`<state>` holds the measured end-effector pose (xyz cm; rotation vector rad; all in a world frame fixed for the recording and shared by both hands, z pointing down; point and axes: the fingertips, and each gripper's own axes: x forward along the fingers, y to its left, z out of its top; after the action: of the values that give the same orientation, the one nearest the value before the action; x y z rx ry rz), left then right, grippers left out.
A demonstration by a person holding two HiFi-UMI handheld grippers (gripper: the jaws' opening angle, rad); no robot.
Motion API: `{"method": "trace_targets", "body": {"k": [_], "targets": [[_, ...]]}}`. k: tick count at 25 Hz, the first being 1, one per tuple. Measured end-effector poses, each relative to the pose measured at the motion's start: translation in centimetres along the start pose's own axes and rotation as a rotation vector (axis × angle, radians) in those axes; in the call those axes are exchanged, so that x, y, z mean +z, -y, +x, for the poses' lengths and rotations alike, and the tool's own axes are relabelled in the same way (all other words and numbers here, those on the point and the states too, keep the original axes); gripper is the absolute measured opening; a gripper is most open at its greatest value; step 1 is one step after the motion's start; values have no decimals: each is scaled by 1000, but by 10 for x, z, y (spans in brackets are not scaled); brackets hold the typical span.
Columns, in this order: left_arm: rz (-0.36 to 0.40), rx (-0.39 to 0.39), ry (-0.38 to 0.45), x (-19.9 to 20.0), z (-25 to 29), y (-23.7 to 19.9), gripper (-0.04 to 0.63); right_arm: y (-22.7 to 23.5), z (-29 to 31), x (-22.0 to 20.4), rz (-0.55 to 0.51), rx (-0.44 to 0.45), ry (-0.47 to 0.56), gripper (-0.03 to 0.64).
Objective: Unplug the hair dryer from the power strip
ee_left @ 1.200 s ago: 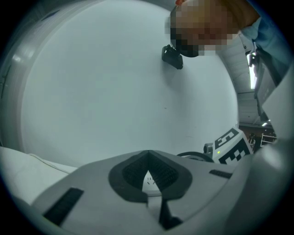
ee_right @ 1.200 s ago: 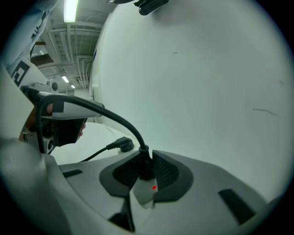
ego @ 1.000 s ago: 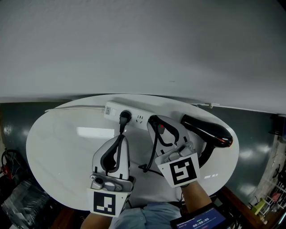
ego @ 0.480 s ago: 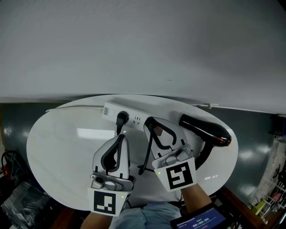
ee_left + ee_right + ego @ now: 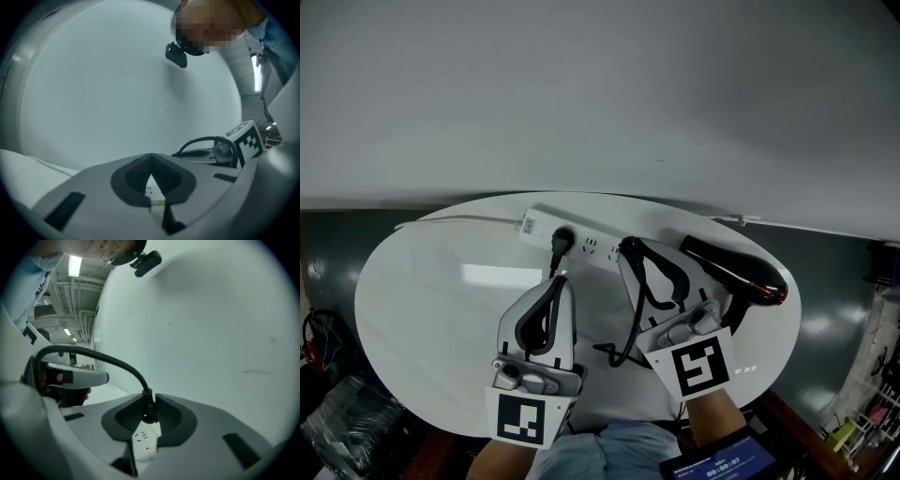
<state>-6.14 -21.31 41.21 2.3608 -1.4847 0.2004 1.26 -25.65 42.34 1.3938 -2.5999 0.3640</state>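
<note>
The plug of the dryer sits pinched between the jaws of the right gripper, just above the right end of the white strip. Seen along the right gripper's own jaws, both dark pads press on the plug's neck. The strip shows below it with its socket slots and a small red light. Whether the prongs have cleared the socket cannot be made out.

The black cord arches up and away from the plug to the left of that view. From the head view it drops along the right gripper and loops on the table near the person. The black dryer lies on its side at the right of the table, just beside the right gripper, its nozzle pointing toward the strip.

A second plug stands in the strip further left, its lead running down toward the left gripper. That gripper rests low over the table near the strip. Its jaw tips are pressed together, and nothing shows between them in its own view. Only a sliver of the strip is visible through the gap behind the tips.

The strip lies along the far edge of the white oval table, close under a plain pale wall.
</note>
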Motion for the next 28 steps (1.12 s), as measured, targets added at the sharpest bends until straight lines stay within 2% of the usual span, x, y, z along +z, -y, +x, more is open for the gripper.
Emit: {"method": "trace_targets", "body": {"k": [10,11,13,15,18,21,24,28], "targets": [[18,-21,38,18,-21,16,-3,-8,-36,1,-68,-6,-1,55],[23,-31,48,20,-23,20,-2,-10,-41,-6,-105,1,-32,55],[32,-52,68,25,-28,27,-2,-13,-54,-32,-180,12,-166,55],[42,-73,84,28,-36,34,-2,-15,-67,-58,-142,-17,-291,55],[100,-111,134,40,-51,46,-2,-22,-85,-83,-71,-40,-406,68],[141,-139,170,47,-68,57,-2,-36,-102,-100,-41,-5,-474,138],[138,-160,176,46,-83,67,-3,-47,-121,-111,-37,2,-508,195],[147,-177,198,49,-102,78,-2,-56,-144,-99,-26,-33,-438,195]]}}
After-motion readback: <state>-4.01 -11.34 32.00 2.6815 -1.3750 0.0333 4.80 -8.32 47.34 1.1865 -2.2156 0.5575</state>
